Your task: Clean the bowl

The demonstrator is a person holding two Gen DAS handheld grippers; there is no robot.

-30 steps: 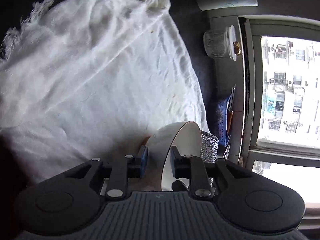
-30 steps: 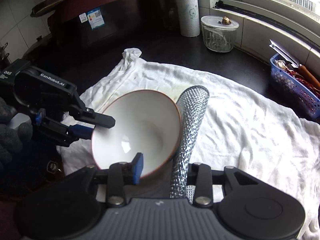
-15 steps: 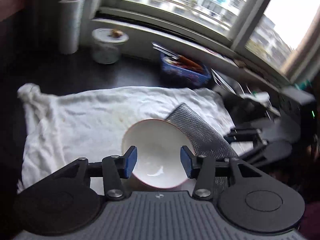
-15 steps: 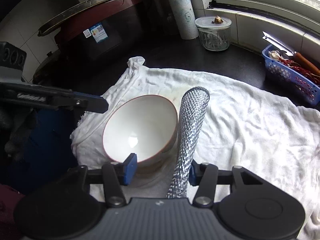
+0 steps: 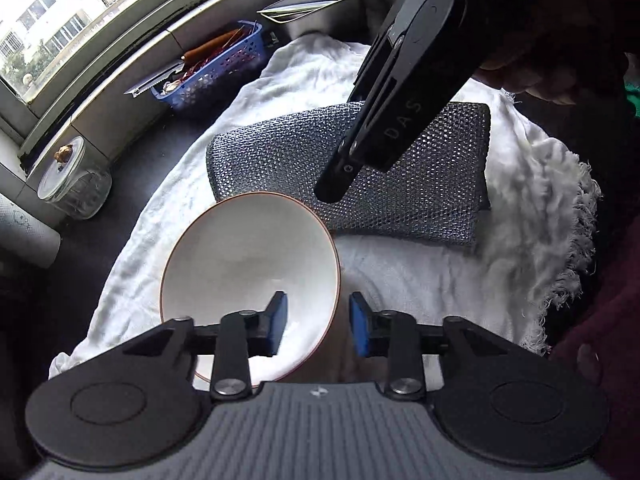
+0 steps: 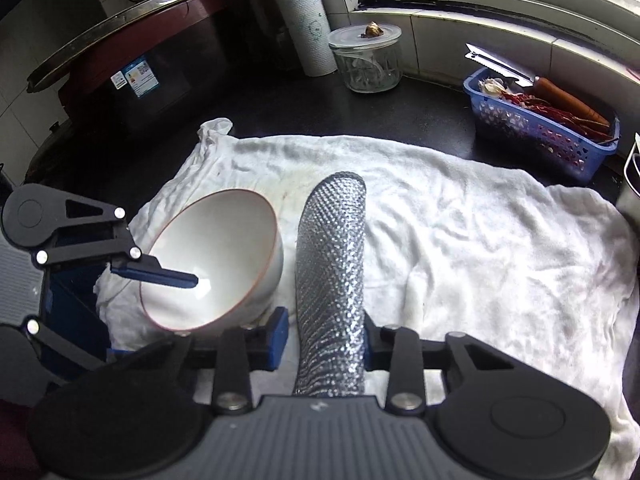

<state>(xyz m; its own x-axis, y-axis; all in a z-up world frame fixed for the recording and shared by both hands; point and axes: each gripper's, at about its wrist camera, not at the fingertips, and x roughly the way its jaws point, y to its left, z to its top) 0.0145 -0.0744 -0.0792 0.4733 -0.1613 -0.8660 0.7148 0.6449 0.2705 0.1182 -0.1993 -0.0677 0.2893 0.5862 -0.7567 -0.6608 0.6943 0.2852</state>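
Observation:
A white bowl (image 5: 248,256) with a reddish rim tilts on a white cloth (image 5: 420,272). My left gripper (image 5: 318,326) straddles its near rim, one blue pad inside, one outside, jaws closing on the wall. In the right wrist view the bowl (image 6: 216,248) leans left, with a left finger (image 6: 160,274) reaching inside it. My right gripper (image 6: 322,338) is closing on a silver mesh scourer (image 6: 332,248) that stands up between its pads, just right of the bowl. From the left wrist view, the right gripper (image 5: 332,194) hangs over the scourer (image 5: 260,168) beyond the bowl.
A blue basket (image 6: 540,128) of utensils, a lidded glass jar (image 6: 368,60) and a paper roll (image 6: 308,28) stand along the window sill. A dark lidded appliance (image 6: 140,72) sits at the back left. The white cloth (image 6: 480,232) stretches to the right over a dark counter.
My left gripper let go of the bowl's rim, rolled round, opened wide over the bowl, then narrowed across the rim from another side. The right jaws narrowed on the scourer. The bowl tilts more.

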